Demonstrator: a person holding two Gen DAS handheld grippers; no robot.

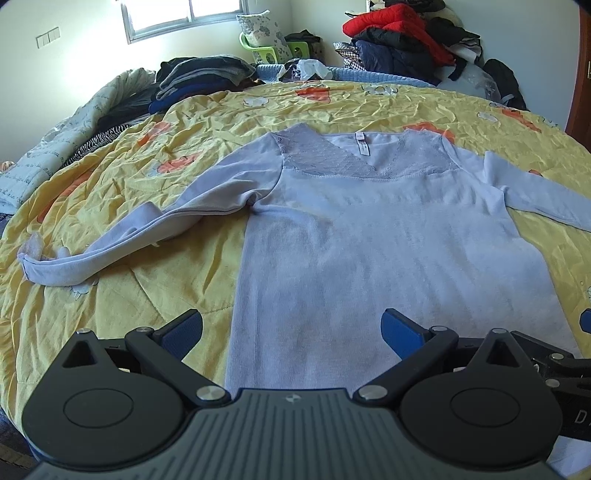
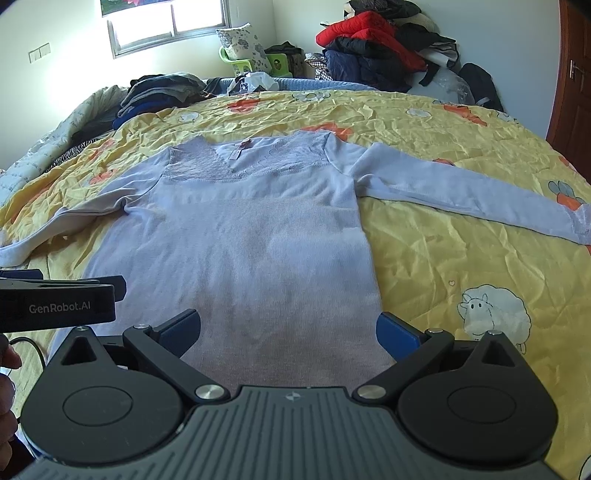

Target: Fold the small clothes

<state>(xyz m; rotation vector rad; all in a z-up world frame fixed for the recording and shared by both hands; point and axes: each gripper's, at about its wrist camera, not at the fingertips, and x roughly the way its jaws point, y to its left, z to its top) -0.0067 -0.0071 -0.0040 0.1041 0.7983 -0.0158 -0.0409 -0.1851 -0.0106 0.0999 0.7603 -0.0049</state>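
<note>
Nearest to the cameras, the left gripper (image 1: pixel 291 332) is held spread wide, with nothing between its blue pads, above the lower part of a pale lilac long-sleeved top (image 1: pixel 369 251). The right gripper (image 2: pixel 290 332) is likewise spread apart and grasps nothing; it is held over the hem area of the same top. In the right wrist view, the side of the left gripper is seen at the left edge, just beside the right one, and part of a hand (image 2: pixel 7 369) is visible below it.

The top is laid flat, front side up, on a yellow quilt (image 1: pixel 147 229) printed with sheep and orange shapes. Its lace V-neck (image 1: pixel 354 158) is turned away from the cameras. The left sleeve (image 1: pixel 122 236) is bent and lies on the quilt, while the right sleeve (image 2: pixel 461 195) is stretched out straight to the side.

Farther away, a stack of dark folded clothes (image 1: pixel 199 77) is seen at the far edge of the bed, and a heap of red and dark jackets (image 1: pixel 402 37) is piled near the corner. A window (image 1: pixel 184 14) is set in the back wall.
</note>
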